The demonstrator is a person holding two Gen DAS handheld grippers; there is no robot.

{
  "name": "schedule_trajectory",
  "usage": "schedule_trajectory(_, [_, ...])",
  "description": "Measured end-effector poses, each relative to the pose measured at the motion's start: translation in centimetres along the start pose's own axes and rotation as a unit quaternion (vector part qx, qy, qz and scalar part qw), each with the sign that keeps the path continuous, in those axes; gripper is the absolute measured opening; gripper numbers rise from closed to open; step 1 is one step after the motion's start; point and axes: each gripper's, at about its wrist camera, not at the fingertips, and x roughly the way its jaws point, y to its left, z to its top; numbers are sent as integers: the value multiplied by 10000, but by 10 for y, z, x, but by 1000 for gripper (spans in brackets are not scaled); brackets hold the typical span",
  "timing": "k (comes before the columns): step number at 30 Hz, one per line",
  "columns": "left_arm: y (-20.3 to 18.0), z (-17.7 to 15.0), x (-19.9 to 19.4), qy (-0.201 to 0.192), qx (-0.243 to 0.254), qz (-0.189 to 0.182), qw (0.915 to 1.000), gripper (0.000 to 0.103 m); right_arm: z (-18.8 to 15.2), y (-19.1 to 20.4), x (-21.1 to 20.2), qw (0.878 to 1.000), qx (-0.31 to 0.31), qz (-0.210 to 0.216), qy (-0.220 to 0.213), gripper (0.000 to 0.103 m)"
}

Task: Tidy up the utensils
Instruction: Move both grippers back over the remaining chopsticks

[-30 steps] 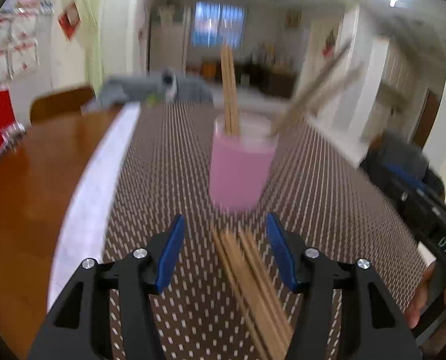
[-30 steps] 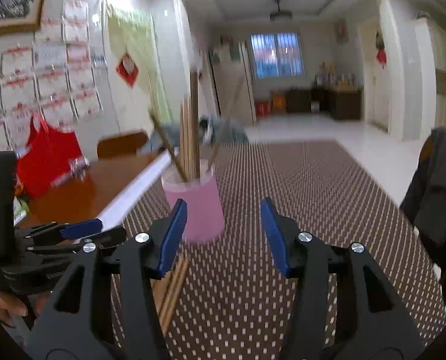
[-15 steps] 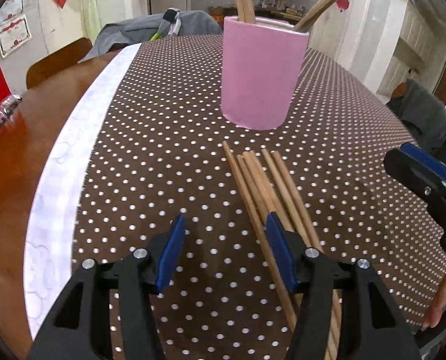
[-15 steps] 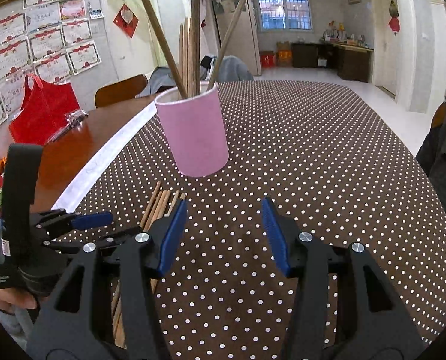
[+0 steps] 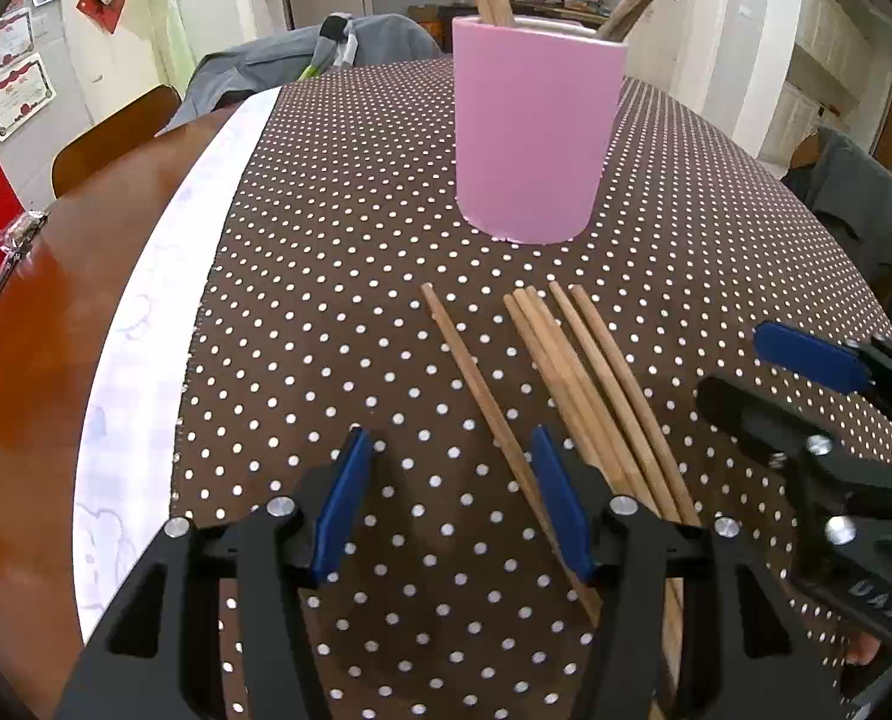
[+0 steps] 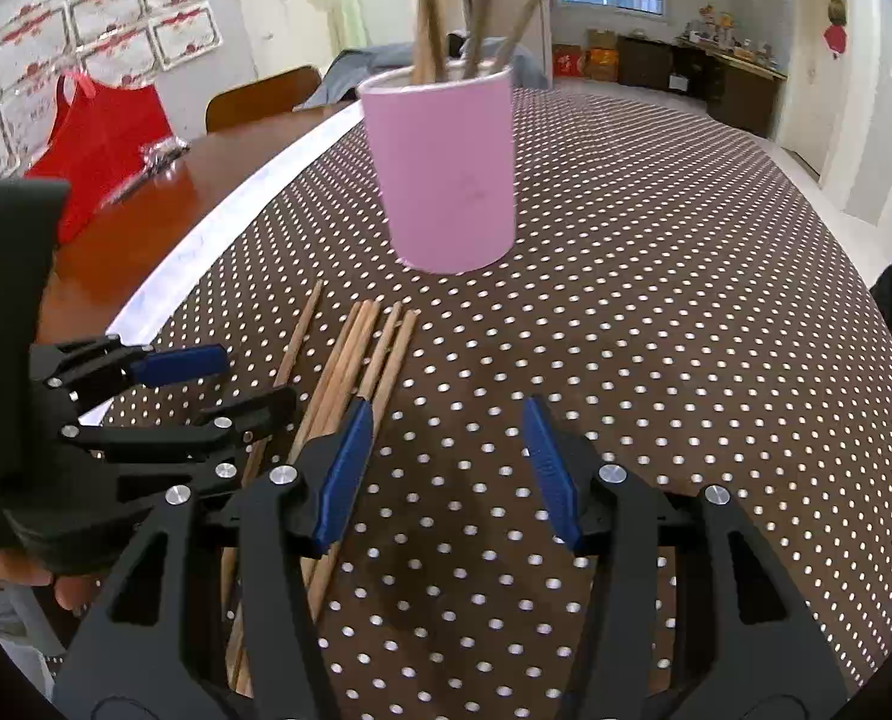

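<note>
A pink cup (image 5: 536, 138) stands upright on the dotted brown tablecloth with several wooden chopsticks standing in it; it also shows in the right wrist view (image 6: 446, 174). Several loose wooden chopsticks (image 5: 584, 372) lie on the cloth in front of the cup, also seen in the right wrist view (image 6: 350, 366). One chopstick (image 5: 476, 384) lies apart on the left and runs in between the fingers of my left gripper (image 5: 452, 498), which is open and low over the cloth. My right gripper (image 6: 446, 468) is open and empty, just right of the loose chopsticks.
The brown dotted tablecloth (image 5: 326, 276) has a white border (image 5: 146, 324) on the left, with bare wooden table (image 5: 32, 360) beyond. A red bag (image 6: 104, 138) lies on the wood. Chairs with grey clothing (image 5: 302, 60) stand at the far edge.
Both grippers have dropped from a raised level pose to low over the cloth, tilted down, close to the loose chopsticks. One chopstick now lies apart from the bundle.
</note>
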Motion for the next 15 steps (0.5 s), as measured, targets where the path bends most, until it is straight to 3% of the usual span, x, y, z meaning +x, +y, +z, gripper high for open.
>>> schedule_trajectory(15, [7,5,7,-65,14,-42,10000,54,6,14,25,9981,-173,-298,501,52])
